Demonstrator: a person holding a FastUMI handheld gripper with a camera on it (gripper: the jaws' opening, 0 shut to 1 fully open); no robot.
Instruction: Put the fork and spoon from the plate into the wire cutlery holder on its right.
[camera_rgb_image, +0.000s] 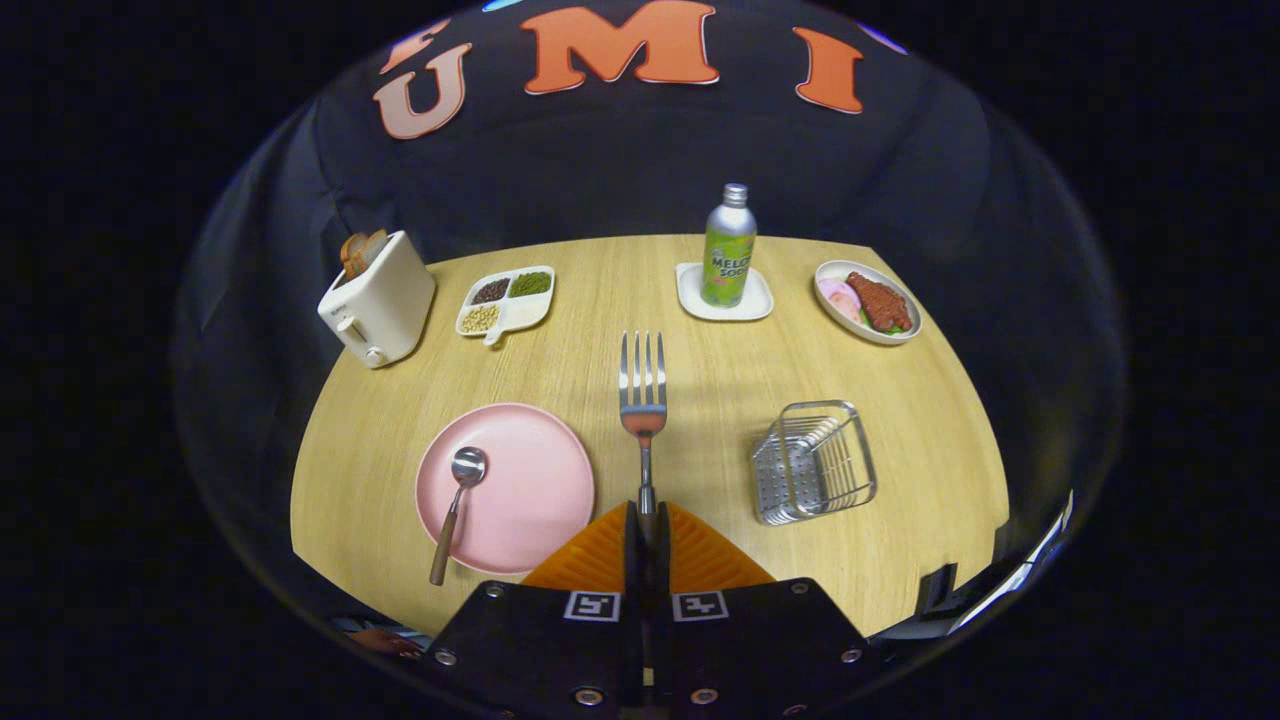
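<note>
The gripper (647, 520) is clamped on the handle of the fork (642, 385), whose tines point straight ahead above the wooden table (700, 370), between the pink plate (525, 480) and the wire cutlery holder (815, 462). The spoon (457, 505) lies on the plate with its wooden handle hanging over the near rim. Beyond stand a toaster (378, 298), a divided dish of beans (506, 300), a green bottle (728, 250) on a coaster, and a dish of food (868, 302).
</note>
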